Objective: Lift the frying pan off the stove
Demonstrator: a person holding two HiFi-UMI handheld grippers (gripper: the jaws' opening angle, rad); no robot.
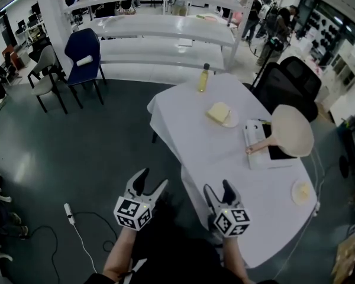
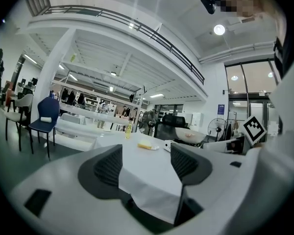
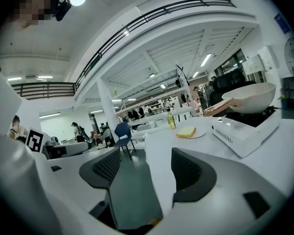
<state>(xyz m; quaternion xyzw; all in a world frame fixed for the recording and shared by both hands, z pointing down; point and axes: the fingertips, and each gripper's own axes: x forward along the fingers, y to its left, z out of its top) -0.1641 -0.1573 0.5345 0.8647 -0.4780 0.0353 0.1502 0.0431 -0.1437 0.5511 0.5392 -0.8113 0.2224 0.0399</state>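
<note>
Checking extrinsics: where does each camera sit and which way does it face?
Head view: on the person's head, steeply down at the table; left gripper, right gripper and forearms show below.
Left gripper view: on that gripper, along its open jaws across the table.
Right gripper view: same, past the table's edge.
Shared: frying pan on the stove.
</note>
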